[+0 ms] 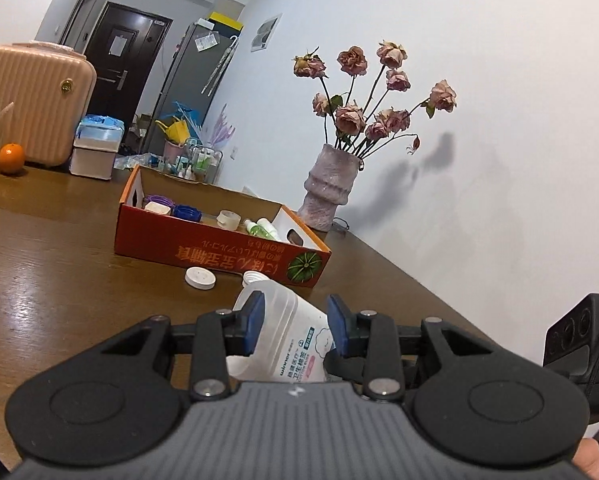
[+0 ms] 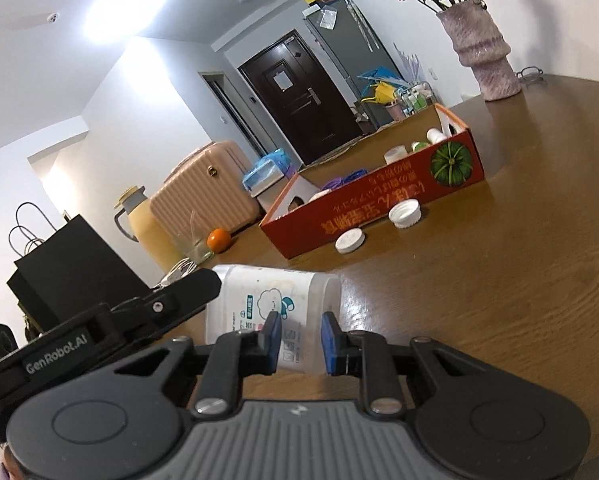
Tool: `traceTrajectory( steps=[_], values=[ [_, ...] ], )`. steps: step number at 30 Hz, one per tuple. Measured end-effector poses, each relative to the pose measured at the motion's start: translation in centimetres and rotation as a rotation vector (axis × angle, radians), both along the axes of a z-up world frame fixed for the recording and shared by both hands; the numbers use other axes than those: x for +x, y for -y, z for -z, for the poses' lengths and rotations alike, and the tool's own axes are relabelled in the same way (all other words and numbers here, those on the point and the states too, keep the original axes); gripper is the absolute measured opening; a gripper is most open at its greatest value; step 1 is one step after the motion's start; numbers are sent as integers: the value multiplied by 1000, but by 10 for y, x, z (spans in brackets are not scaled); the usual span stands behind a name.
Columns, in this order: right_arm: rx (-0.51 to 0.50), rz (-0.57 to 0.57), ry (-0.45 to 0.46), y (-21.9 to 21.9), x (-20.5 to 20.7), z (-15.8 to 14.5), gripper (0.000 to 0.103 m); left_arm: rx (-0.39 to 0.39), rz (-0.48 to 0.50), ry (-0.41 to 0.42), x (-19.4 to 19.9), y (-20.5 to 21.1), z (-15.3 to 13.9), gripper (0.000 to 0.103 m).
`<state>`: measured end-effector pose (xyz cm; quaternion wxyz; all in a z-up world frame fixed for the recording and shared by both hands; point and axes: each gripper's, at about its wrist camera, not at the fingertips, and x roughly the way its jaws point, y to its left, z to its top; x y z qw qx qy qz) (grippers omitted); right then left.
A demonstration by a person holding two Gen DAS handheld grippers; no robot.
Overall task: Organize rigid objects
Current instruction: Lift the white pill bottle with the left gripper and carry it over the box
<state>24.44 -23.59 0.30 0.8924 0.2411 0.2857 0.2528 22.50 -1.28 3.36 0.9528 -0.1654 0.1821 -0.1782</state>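
I see the orange cardboard box [image 1: 219, 248] lying on the brown counter [image 1: 59, 280], its top open. Inside it are a purple ridged lid [image 1: 158, 201], a blue cap [image 1: 187, 212], a white cap [image 1: 157, 209], a translucent cup-shaped lid [image 1: 228, 219] and small green-and-white bottles [image 1: 263, 229]. Just in front of the box, on the counter, lie a flat white lid [image 1: 200, 278] and a ribbed white screw cap [image 2: 405, 213]. Beside the box stands a pinkish vase [image 1: 331, 188] with dried roses.

The task's thing, a translucent plastic jar [image 1: 283, 332] with a printed label, has no lid on and is tilted above the counter, short of the box. My left fingers [image 1: 295, 326] pinch it on both sides, the blue pads tight against its body. My right fingers [image 2: 300, 342] are drawn close together, with the jar's lower end [image 2: 295, 344] between the pads; I cannot tell whether they press on it. The left gripper's black body [image 2: 99, 320] shows at the jar's far side in the right wrist view.
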Motion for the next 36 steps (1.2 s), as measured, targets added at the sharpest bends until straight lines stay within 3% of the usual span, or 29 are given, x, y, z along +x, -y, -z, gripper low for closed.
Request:
traceTrajectory(
  steps=[8,18,24,29,36],
  values=[
    [-8,12,50,2,50,-23,21,8,-11,60,60,6,-26,34],
    [-24,31,82,7,189,-56,21,23,-20,60,197,13,-45,34],
    [-72,12,51,3,277,-55,21,57,-36,-10,275,11,-34,34],
    [-117,-27,-13,-5,334,-38,21,33,-52,-121,326,2,-7,34],
    [-176,-36,-142,-16,378,-7,23,-12,-49,-297,376,-9,26,34]
  ],
)
